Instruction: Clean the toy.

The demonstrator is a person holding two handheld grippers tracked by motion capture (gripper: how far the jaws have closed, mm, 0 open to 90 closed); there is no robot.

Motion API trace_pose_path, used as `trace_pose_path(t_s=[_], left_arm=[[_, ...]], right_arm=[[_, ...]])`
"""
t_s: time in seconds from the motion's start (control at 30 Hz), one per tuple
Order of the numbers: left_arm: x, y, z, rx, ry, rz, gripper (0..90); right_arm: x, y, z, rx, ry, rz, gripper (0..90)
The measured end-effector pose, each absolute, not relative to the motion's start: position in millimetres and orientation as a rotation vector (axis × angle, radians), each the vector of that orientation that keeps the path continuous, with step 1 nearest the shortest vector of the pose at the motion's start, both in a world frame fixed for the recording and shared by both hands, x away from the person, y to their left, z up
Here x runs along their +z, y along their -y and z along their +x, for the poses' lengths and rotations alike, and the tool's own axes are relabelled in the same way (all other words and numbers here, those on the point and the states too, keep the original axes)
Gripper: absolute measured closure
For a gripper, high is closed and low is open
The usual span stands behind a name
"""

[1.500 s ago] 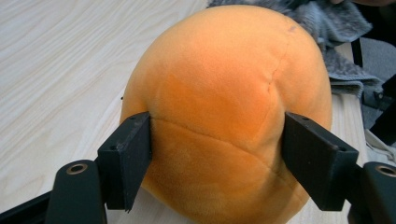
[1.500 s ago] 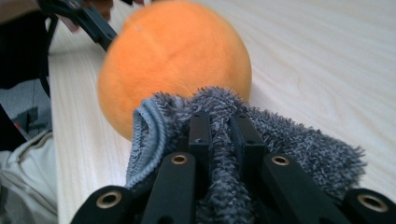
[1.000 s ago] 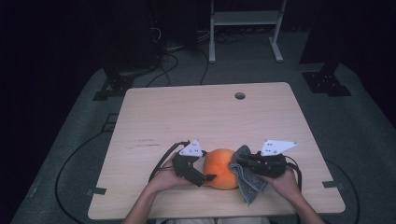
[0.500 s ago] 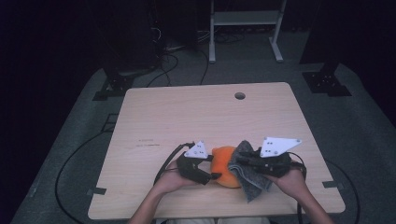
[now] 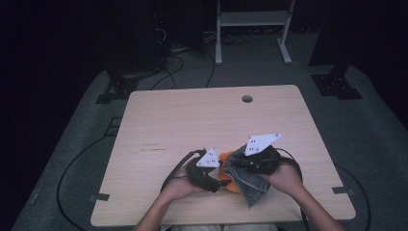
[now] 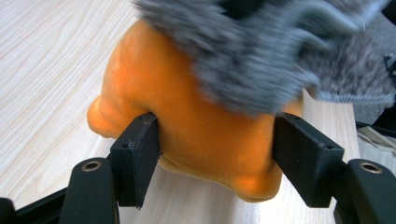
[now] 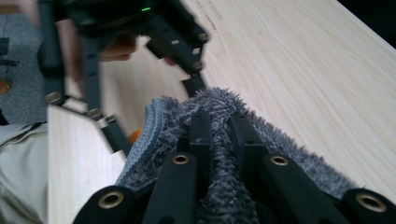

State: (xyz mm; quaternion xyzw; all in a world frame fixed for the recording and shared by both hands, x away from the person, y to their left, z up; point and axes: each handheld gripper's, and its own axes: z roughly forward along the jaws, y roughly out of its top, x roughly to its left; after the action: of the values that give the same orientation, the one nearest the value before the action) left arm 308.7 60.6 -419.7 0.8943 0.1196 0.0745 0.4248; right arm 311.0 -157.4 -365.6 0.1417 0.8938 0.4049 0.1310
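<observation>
A soft orange ball-like thing (image 6: 187, 107) rests on the wooden table (image 5: 192, 120) near its front edge. My left gripper (image 6: 215, 149) holds it from the left; its jaws have just been closing, and both pads press into the orange sides. My right gripper (image 7: 219, 119) is shut on a fluffy grey cloth (image 7: 299, 163). In the high view the cloth (image 5: 250, 185) drapes over the right and top of the orange thing (image 5: 225, 157), between the left gripper (image 5: 219, 180) and the right gripper (image 5: 240, 166). The cloth (image 6: 261, 56) hides the upper part of the orange thing.
A small round hole (image 5: 247, 98) sits near the table's far edge. Cables (image 5: 77, 163) trail over the grey floor at left. A white metal frame (image 5: 250, 29) stands beyond the table. The person's sleeve (image 7: 18, 163) is close at the front edge.
The left gripper's jaws closed from wide apart onto the orange thing. The right gripper rose and moved left with the cloth, up over the orange thing.
</observation>
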Motion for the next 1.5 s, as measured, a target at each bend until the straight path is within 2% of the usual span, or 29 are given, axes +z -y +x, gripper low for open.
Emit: trace_pose_path(t_s=[0.27,0.37,0.43,0.6,0.9,1.13,1.3,1.5], left_arm=[[-424.6,-62.3,303.9,0.198,-0.233,2.28,32.2],[-425.6,-63.8,307.8,0.175,-0.276,2.264,27.9],[-427.5,-64.2,310.8,0.156,-0.305,2.249,24.7],[-429.9,-67.5,311.6,0.144,-0.329,2.234,28.0],[-432.9,-69.6,312.0,0.128,-0.353,2.237,28.1],[-437.5,-72.8,312.5,0.113,-0.352,2.262,27.9],[-435.9,-77.7,317.0,0.051,-0.402,2.217,17.6],[-424.6,-75.0,322.5,0.084,-0.452,2.176,9.0]], right_arm=[[-363.3,157.6,340.7,1.151,-2.589,0.506,80.2],[-365.4,155.6,344.5,1.151,-2.598,0.515,80.3],[-367.3,153.3,342.0,1.155,-2.604,0.504,80.4],[-370.3,152.0,323.0,1.184,-2.589,0.43,80.4],[-382.2,160.3,286.1,1.255,-2.618,0.316,80.2],[-376.9,182.7,308.0,1.308,-2.518,0.5,80.3],[-389.6,195.0,316.4,1.332,-2.524,0.584,80.2],[-400.4,191.1,295.3,1.405,-2.548,0.531,80.5]])
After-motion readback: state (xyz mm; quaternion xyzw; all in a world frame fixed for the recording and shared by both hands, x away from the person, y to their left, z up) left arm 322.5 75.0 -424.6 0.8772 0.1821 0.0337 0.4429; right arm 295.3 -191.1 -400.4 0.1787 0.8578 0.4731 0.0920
